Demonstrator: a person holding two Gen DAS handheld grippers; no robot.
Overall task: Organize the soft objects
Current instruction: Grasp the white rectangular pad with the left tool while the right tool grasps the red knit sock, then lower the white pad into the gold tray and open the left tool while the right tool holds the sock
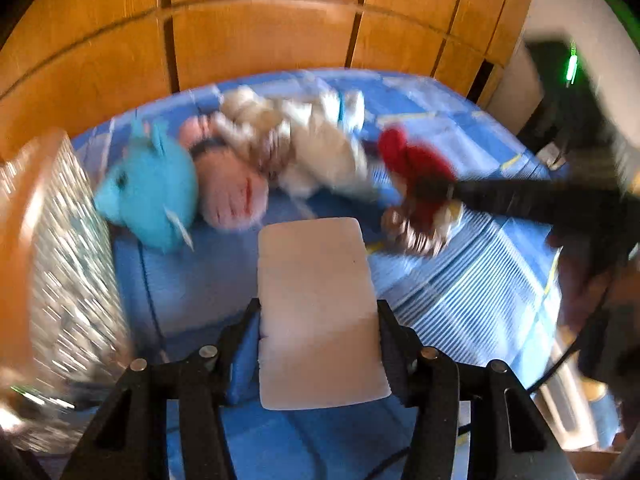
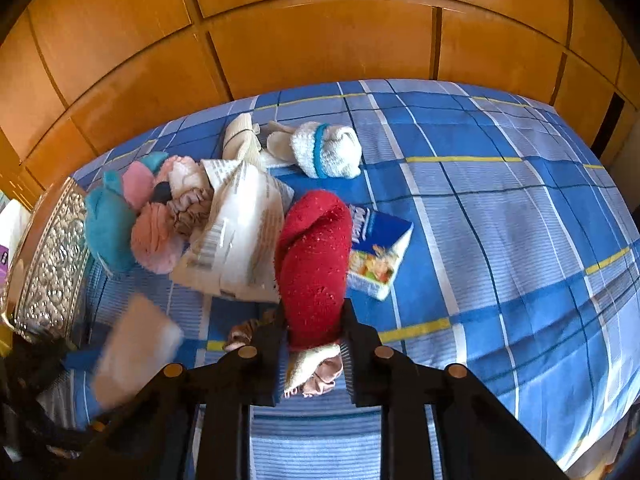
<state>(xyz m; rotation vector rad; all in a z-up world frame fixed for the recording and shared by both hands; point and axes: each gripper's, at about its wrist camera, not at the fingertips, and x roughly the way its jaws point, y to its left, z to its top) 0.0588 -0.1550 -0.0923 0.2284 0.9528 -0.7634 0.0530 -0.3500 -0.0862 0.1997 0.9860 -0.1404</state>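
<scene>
My left gripper is shut on a pale pink sponge block and holds it above the blue plaid bed; the sponge also shows blurred in the right wrist view. My right gripper is shut on a red knitted sock roll, also seen in the left wrist view. A pile of soft things lies at the bed's far left: a teal plush, pink soft pieces, a white crinkled bag, and a white rolled towel with a blue band.
A silver embossed box stands at the bed's left edge. A blue booklet lies right of the red sock. A brown scrunchie lies beside my right gripper's left finger. Wooden wardrobe doors stand behind the bed.
</scene>
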